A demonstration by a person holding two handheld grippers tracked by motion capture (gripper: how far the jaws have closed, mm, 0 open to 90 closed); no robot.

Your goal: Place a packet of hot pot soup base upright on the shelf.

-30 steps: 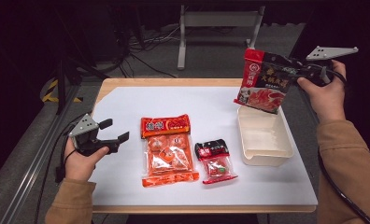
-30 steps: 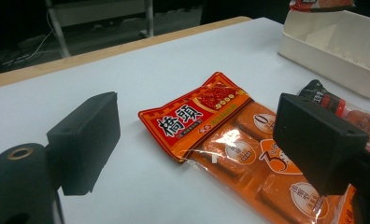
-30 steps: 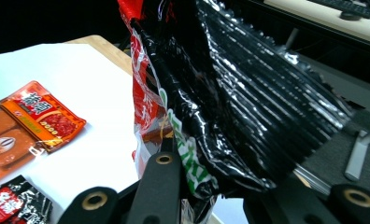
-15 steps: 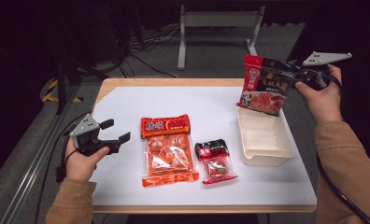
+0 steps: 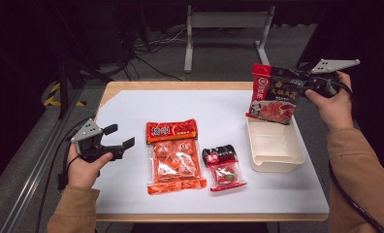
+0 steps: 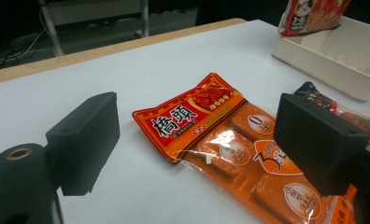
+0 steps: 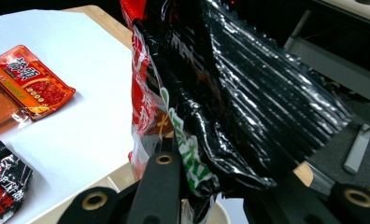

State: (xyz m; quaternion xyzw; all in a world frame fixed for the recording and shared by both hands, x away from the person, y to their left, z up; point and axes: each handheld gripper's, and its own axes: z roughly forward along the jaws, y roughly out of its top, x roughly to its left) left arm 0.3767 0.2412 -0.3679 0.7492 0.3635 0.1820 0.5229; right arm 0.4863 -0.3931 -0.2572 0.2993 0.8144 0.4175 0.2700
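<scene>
My right gripper (image 5: 301, 82) is shut on a red and black food pouch (image 5: 273, 94), which hangs upright over the far end of a cream tray (image 5: 277, 160). In the right gripper view the pouch (image 7: 220, 88) fills the space above the jaws. An orange packet of blocks (image 5: 174, 155) lies flat at the table's middle, with a small red and black packet (image 5: 223, 166) just right of it. My left gripper (image 5: 118, 137) rests open near the left edge, pointing at the orange packet (image 6: 230, 140), nothing between its jaws.
A white sheet (image 5: 219, 116) covers the wooden table. The cream tray (image 6: 342, 51) sits at the right side. A metal stand (image 5: 224, 29) and cables lie on the dark floor behind the table. A rail (image 5: 35, 165) runs along the left.
The right gripper has lowered the pouch slightly toward the tray's far end. The left gripper has stayed where it was.
</scene>
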